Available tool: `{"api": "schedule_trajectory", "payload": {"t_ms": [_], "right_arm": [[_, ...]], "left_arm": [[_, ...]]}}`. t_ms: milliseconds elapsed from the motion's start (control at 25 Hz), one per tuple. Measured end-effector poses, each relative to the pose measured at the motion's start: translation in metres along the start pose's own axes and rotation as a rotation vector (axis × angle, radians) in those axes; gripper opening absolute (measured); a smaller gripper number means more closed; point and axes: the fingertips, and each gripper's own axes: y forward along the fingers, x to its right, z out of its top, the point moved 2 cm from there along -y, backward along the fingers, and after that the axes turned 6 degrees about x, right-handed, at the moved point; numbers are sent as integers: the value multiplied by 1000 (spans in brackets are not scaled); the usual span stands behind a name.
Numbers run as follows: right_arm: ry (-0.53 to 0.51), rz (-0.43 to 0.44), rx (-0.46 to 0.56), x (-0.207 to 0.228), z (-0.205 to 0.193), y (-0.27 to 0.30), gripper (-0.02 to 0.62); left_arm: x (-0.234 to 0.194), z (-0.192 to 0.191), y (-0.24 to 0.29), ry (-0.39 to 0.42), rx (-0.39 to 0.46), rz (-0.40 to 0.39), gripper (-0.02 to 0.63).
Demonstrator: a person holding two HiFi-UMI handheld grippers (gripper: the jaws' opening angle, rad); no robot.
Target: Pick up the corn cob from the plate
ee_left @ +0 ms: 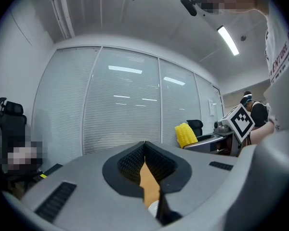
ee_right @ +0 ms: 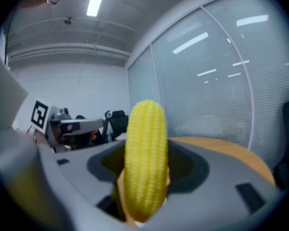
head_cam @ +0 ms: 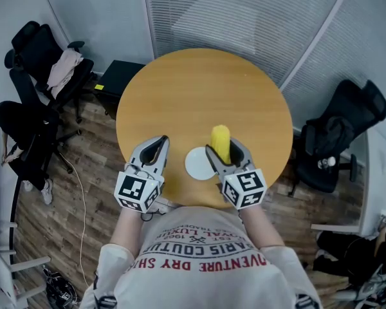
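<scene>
My right gripper (head_cam: 225, 152) is shut on the yellow corn cob (head_cam: 220, 141), which sticks out forward beyond the jaws above the round wooden table (head_cam: 180, 89). In the right gripper view the corn cob (ee_right: 145, 158) stands upright between the jaws of the right gripper (ee_right: 147, 177). A small white plate (head_cam: 198, 164) lies bare on the table just left of that gripper. My left gripper (head_cam: 156, 148) hovers over the table's near edge, left of the plate, jaws shut with nothing between them. From the left gripper view the left gripper (ee_left: 145, 170) shows closed pads, and the corn cob (ee_left: 185, 134) appears at the right.
Black office chairs stand left (head_cam: 42, 60) and right (head_cam: 341, 134) of the table, on a wooden floor. A dark box (head_cam: 119, 77) sits by the table's far left. Glass walls with blinds (head_cam: 244, 11) run behind the table.
</scene>
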Motion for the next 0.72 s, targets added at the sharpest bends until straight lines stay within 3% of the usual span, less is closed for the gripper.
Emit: {"api": "schedule_trajectory", "payload": {"t_ms": [720], "right_arm": [[9, -1, 6, 1, 7, 5, 267]], "left_arm": [[-5, 10, 2, -26, 18, 8, 35]]}}
